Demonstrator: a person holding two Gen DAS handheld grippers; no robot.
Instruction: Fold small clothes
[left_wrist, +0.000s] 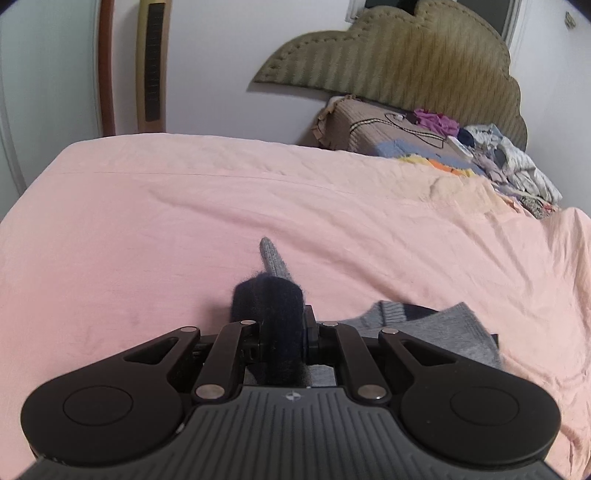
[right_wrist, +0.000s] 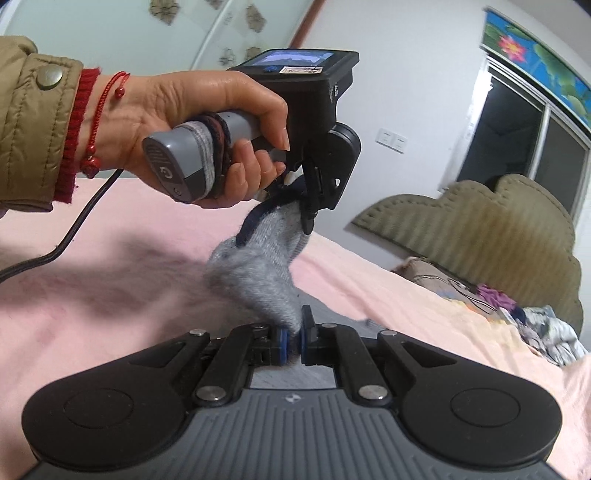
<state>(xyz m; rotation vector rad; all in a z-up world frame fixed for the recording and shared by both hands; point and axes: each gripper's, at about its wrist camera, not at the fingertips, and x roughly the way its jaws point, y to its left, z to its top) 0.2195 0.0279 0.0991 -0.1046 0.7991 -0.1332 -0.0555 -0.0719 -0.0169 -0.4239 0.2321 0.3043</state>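
Observation:
A grey sock (right_wrist: 255, 273) with a dark navy end hangs stretched between my two grippers above the pink bed. My left gripper (right_wrist: 308, 218), held by a hand (right_wrist: 207, 122), is shut on the navy end. In the left wrist view that fuzzy navy end (left_wrist: 269, 314) fills the left gripper (left_wrist: 282, 328), and a grey strip of the sock (left_wrist: 271, 258) pokes out beyond it. My right gripper (right_wrist: 291, 339) is shut on the grey end, with its blue pads pressed on the cloth. Another grey knitted piece (left_wrist: 424, 325) lies on the sheet just right of the left gripper.
The pink sheet (left_wrist: 184, 221) covers the bed. An olive padded headboard (left_wrist: 406, 55) stands at the far right, with a brown cushion (left_wrist: 369, 122) and a pile of mixed clothes (left_wrist: 509, 162) below it. A black cable (right_wrist: 74, 229) trails from the left gripper's handle.

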